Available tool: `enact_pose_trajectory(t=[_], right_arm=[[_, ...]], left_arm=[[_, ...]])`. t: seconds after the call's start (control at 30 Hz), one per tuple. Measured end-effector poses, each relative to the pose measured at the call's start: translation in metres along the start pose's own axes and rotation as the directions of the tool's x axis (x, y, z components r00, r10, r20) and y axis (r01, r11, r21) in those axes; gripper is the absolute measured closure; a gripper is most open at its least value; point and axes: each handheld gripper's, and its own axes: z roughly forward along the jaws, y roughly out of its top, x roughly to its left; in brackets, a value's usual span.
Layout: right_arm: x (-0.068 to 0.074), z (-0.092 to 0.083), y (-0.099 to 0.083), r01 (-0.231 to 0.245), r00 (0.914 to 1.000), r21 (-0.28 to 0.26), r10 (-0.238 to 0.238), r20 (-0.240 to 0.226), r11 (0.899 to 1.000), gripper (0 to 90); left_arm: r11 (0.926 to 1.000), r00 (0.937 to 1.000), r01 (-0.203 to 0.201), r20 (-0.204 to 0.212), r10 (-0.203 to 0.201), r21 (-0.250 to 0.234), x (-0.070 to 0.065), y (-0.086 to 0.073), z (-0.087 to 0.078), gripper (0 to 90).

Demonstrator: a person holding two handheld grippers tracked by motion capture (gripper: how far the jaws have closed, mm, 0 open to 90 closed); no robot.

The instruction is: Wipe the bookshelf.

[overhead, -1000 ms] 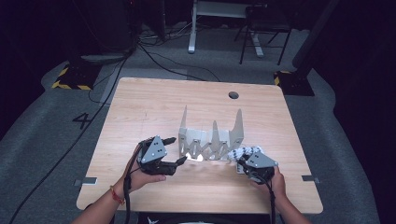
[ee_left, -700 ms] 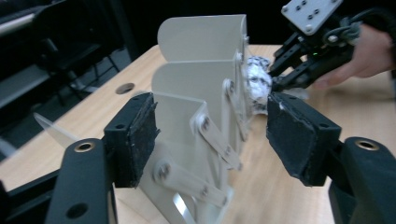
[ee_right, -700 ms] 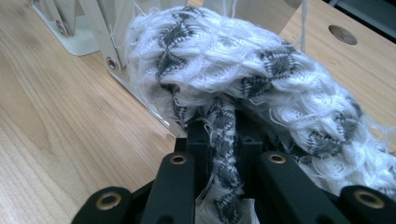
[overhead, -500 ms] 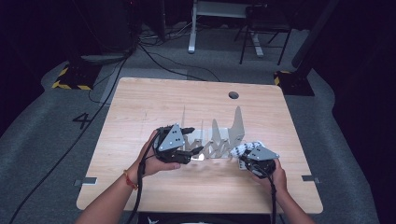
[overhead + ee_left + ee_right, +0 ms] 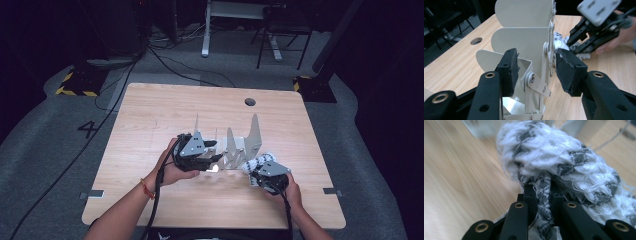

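Note:
A white metal rack [image 5: 235, 145] with upright curved fins [image 5: 524, 40] stands mid-table. My left gripper [image 5: 214, 151] is at its left end. Its jaws have just been closing and straddle the rack's hinged side rail [image 5: 536, 67]. A gap still shows beside the left pad [image 5: 511, 67], so the gripper is open. At the rack's right end, my right gripper [image 5: 257, 167] is shut on a white-and-black knitted cloth bundle [image 5: 564, 152]. A fold of the cloth is pinched between its jaws [image 5: 544, 190]. The left gripper view has that gripper [image 5: 576, 42] and the cloth [image 5: 560, 42] beyond the fins.
The wooden table [image 5: 160, 110] has a round cable hole [image 5: 250, 102] near its far edge. Bare wood lies to the left and behind the rack. Beyond the table are a dark floor, cables and a chair base [image 5: 280, 45].
My left hand has moved right and in to the rack's left end, and its jaws have narrowed around the side rail. The right hand and the cloth have stayed put.

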Motion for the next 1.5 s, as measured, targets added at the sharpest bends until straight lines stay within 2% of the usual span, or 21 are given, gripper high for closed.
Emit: enact_pose_trajectory(t=[0.07,0.1,0.17,0.23,0.27,0.3,0.37,0.47,0.57,0.67,0.77,0.9,0.97,1.03,1.13,1.17,1.23,1.3,1.37,1.43,1.5], right_arm=[[0.003,-0.011,0.008,0.014,0.9998,-0.063,-0.013,0.013,0.998,81.2],[0.004,-0.019,0.016,0.024,0.9995,-0.119,-0.022,0.021,0.993,81.2],[0.007,-0.031,0.028,0.036,0.9987,-0.185,-0.028,0.043,0.982,81.2],[0.009,-0.037,0.038,0.04,0.9983,-0.231,-0.029,0.05,0.972,81.2],[0.012,-0.039,0.044,0.059,0.9973,-0.239,-0.047,0.057,0.969,81.2],[0.014,-0.038,0.049,0.085,0.9955,-0.237,-0.072,0.061,0.968,81.2],[0.018,-0.036,0.054,0.104,0.9938,-0.233,-0.091,0.063,0.967,81.2],[0.02,-0.025,0.055,0.113,0.9934,-0.192,-0.107,0.042,0.975,81.3],[0.024,-0.013,0.048,0.124,0.9922,-0.136,-0.123,0.02,0.983,81.3],[0.026,0.003,0.037,0.125,0.9921,-0.067,-0.125,0.0,0.99,81.2],[0.022,0.012,0.026,0.113,0.9934,-0.033,-0.114,-0.014,0.993,81.3],[0.022,0.021,0.014,0.108,0.9941,0.026,-0.107,-0.013,0.994,81.3],[0.021,0.023,0.01,0.092,0.9956,0.037,-0.091,-0.022,0.995,81.3],[0.02,0.021,0.012,0.09,0.9959,0.028,-0.09,-0.009,0.996,81.4],[0.019,0.001,0.026,0.088,0.9961,-0.085,-0.088,0.01,0.992,81.6],[0.019,-0.006,0.03,0.094,0.9955,-0.118,-0.092,0.023,0.989,81.6],[0.019,-0.023,0.043,0.092,0.9955,-0.206,-0.085,0.042,0.974,81.6],[0.021,-0.034,0.056,0.111,0.9935,-0.258,-0.1,0.054,0.96,81.6],[0.028,-0.036,0.062,0.125,0.9922,-0.269,-0.117,0.044,0.955,81.6],[0.035,-0.031,0.062,0.143,0.9896,-0.249,-0.143,0.019,0.958,81.6],[0.043,-0.019,0.059,0.165,0.9852,-0.199,-0.171,-0.011,0.966,81.7]], left_arm=[[1.0,0.9999,0.001,0.015,-0.001,0.0,0.0,-0.001,0.0,59.5],[1.0,0.9999,-0.001,0.015,0.0,0.002,0.001,-0.001,0.0,61.5],[0.9999,0.9997,0.012,0.023,-0.012,0.001,0.002,0.0,-0.001,63.9],[0.9998,0.9992,0.02,0.033,-0.02,-0.002,0.003,0.0,-0.002,67.9],[0.9998,0.9993,0.022,0.031,-0.022,0.0,0.001,0.0,-0.002,68.7],[0.9997,0.9992,0.023,0.032,-0.023,-0.003,0.0,0.0,-0.002,69.1],[0.9996,0.9991,0.027,0.033,-0.027,-0.002,-0.002,0.001,-0.001,70.7],[0.9994,0.9986,0.033,0.04,-0.033,-0.007,-0.005,0.002,-0.001,74.8],[0.9993,0.9983,0.036,0.045,-0.036,-0.008,-0.007,0.002,-0.001,76.7],[0.9991,0.9984,0.042,0.038,-0.042,-0.009,-0.008,0.002,-0.001,78.1],[0.9984,0.9978,0.055,0.036,-0.055,-0.011,-0.011,0.002,-0.002,79.7],[0.9988,0.9984,0.047,0.032,-0.047,-0.013,-0.014,0.002,-0.002,80.9],[0.9988,0.9983,0.047,0.034,-0.046,-0.016,-0.015,0.002,-0.002,81.1],[0.9987,0.9983,0.049,0.034,-0.048,-0.016,-0.016,0.002,-0.002,81.2],[0.9985,0.9983,0.051,0.03,-0.051,-0.017,-0.016,0.002,-0.001,81.3],[0.9986,0.9983,0.05,0.031,-0.05,-0.018,-0.016,0.003,-0.001,81.4],[0.9982,0.9978,0.057,0.035,-0.056,-0.019,-0.015,0.003,-0.001,81.4],[0.9981,0.9976,0.059,0.038,-0.058,-0.02,-0.016,0.003,0.0,81.6],[0.9979,0.9974,0.062,0.04,-0.061,-0.02,-0.018,0.004,0.0,81.7],[0.998,0.9976,0.059,0.037,-0.058,-0.022,-0.018,0.004,0.0,81.8],[0.9981,0.9978,0.058,0.033,-0.058,-0.019,-0.019,0.004,0.0,81.8]])
